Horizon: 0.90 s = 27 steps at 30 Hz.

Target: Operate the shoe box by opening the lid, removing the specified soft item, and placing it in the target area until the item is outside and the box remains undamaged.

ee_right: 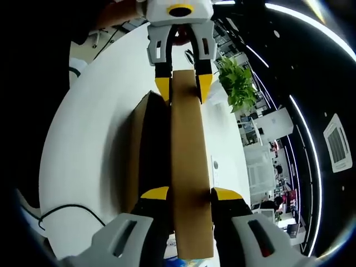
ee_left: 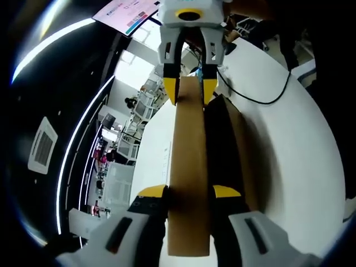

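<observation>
A long brown cardboard lid (ee_left: 189, 172) runs up the middle of the left gripper view, lifted edge-on above the shoe box (ee_left: 240, 139), whose dark inside (ee_left: 219, 144) shows beside it. My left gripper (ee_left: 189, 192) is shut on the lid's near end. At the lid's far end the right gripper (ee_left: 189, 89) clamps it. In the right gripper view the same lid (ee_right: 190, 150) stands over the open box (ee_right: 136, 150), my right gripper (ee_right: 190, 193) shut on its near end and the left gripper (ee_right: 183, 83) on the far end. The box's contents are hidden in shadow.
The box rests on a white round table (ee_left: 289, 167) (ee_right: 89, 144). A black cable (ee_left: 253, 97) crosses the table beyond the box, and another cable (ee_right: 61, 214) lies near the table edge. A green plant (ee_right: 239, 83) stands past the table. Office furniture lies beyond.
</observation>
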Tool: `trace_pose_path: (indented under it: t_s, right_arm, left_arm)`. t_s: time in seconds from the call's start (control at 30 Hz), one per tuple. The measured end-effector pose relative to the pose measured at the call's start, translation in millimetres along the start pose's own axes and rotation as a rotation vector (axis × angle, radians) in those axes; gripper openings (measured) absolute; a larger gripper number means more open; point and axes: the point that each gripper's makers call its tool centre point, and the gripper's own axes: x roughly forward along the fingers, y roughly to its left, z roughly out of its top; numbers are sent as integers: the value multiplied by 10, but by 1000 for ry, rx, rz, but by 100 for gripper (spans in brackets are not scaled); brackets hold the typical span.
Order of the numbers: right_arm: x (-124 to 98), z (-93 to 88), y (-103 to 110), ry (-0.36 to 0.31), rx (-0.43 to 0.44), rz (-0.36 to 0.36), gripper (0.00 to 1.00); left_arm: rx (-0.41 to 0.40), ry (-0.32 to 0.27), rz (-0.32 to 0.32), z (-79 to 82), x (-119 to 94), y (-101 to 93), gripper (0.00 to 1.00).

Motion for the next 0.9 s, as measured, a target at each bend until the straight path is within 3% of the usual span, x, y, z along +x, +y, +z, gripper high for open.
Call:
trace_pose_path:
  t_s: [0.13, 0.9]
  right_arm:
    - [13, -1, 39, -1, -45, -30, 28]
    - [155, -106, 288, -29, -70, -190, 28]
  left_arm:
    - [5, 2, 14, -7, 6, -38, 30]
    - [30, 13, 147, -87, 153, -307, 30]
